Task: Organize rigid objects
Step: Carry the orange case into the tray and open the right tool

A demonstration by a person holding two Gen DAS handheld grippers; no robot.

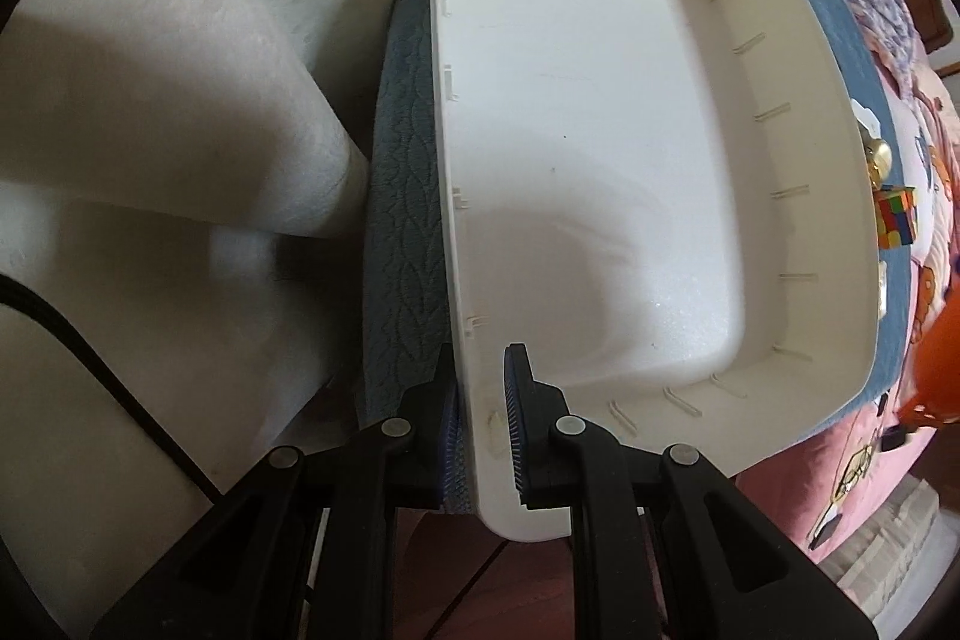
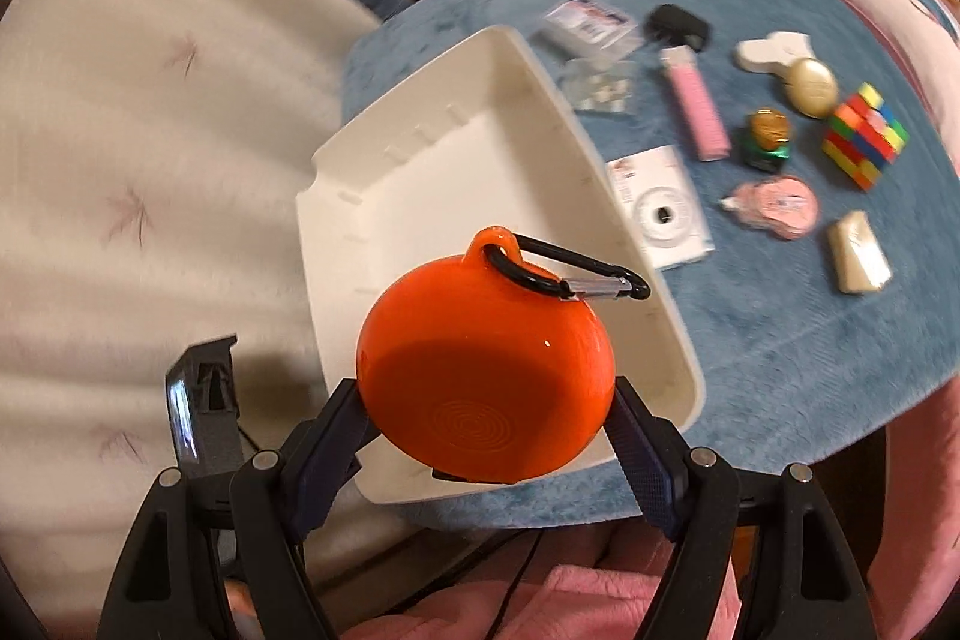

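**Orange pouch over an empty tray, everything else still to sort**

My right gripper is clamped on the round orange pouch, its pads pressing on either side, the black carabiner sticking out from the pouch's loop. I hold it above the near corner of the white tray, not yet set down. My left gripper is pinched tight on the tray's near wall, one pad inside and one outside, which I judge is steadying it.

The tray sits on a blue mat, and its floor is bare in both views, so I reckon nothing has been put away yet. The pouch looks to be the first item going in.

The rest lies on the mat beyond the tray's far wall: a white card box just beside it, a pink stick, a green-and-gold bottle, a colour cube, a pink round case, a gold oval, a cream block and some clear packets.
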